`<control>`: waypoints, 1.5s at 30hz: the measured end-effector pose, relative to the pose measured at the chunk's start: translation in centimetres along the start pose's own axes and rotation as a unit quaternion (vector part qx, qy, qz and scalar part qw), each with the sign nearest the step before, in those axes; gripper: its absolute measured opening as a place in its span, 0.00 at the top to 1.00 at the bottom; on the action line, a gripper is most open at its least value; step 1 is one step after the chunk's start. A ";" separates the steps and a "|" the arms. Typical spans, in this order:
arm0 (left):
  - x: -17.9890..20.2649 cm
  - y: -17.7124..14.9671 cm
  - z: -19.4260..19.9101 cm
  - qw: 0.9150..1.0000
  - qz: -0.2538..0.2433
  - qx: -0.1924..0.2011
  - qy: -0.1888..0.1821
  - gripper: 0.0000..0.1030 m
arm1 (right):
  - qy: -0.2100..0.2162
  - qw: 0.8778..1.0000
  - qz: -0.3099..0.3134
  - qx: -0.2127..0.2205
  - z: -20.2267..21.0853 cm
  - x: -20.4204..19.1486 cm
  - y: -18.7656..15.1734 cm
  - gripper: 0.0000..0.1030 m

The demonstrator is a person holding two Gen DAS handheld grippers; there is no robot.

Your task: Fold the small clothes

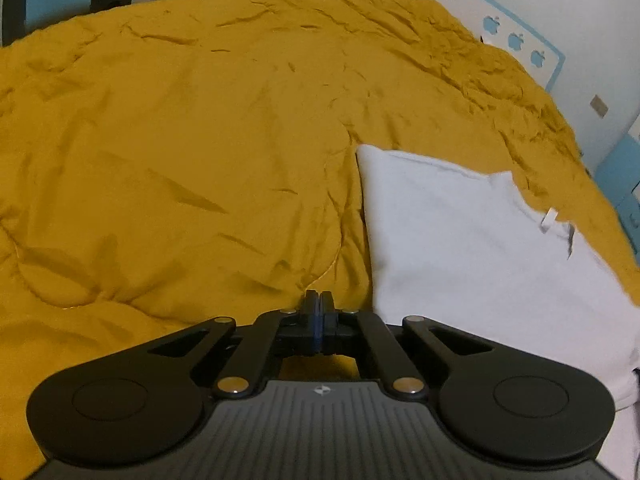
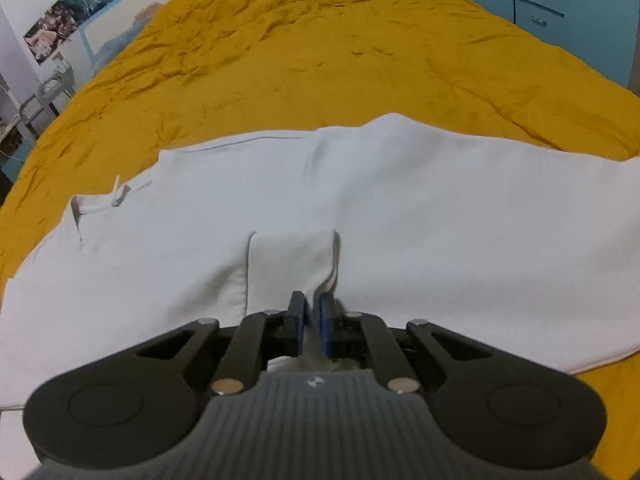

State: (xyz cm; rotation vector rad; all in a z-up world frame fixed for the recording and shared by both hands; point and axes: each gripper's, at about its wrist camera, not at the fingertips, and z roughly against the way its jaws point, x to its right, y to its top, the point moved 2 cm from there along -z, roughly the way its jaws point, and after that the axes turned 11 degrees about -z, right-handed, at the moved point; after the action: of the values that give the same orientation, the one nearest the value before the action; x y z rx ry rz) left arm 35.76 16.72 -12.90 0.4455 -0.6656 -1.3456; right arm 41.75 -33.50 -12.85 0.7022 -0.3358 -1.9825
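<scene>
A white garment (image 2: pixel 440 208) lies spread flat on a yellow quilt (image 2: pixel 320 40), its collar and tag (image 2: pixel 116 196) at the left. My right gripper (image 2: pixel 312 304) is over the garment's near part, shut on a raised fold of the white cloth (image 2: pixel 292 264) that runs up between the blue pads. In the left wrist view the same garment (image 1: pixel 480 248) fills the right side, with its straight edge just right of my left gripper (image 1: pixel 319 298). That gripper is shut, pads pressed together over the quilt (image 1: pixel 180 140). I see no cloth between them.
The quilt covers a wide bed and is wrinkled all over. A blue board with apple cut-outs (image 1: pixel 516 40) runs along the wall side. Blue drawers (image 2: pixel 540 12) stand past the far corner, and a small rack (image 2: pixel 44 96) sits off the left edge.
</scene>
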 end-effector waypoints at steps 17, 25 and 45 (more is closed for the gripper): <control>6.4 -1.7 5.7 0.992 -0.129 -0.004 -0.019 0.99 | -0.058 0.996 0.027 0.067 11.0 5.7 0.2 0.91; 6.3 -3.4 4.2 0.989 -0.131 -0.055 0.030 0.94 | -0.100 0.991 -0.007 0.084 17.3 14.1 0.1 0.85; 16.9 -1.6 8.3 0.987 -0.156 0.008 -0.022 0.28 | -0.062 0.971 -0.188 0.136 26.0 30.2 1.4 0.37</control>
State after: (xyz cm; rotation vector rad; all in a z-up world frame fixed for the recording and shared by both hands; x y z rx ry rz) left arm 30.45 0.49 -4.71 0.5504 -0.6616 -1.6516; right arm 16.10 -61.87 -1.64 0.8667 -0.5929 -2.3740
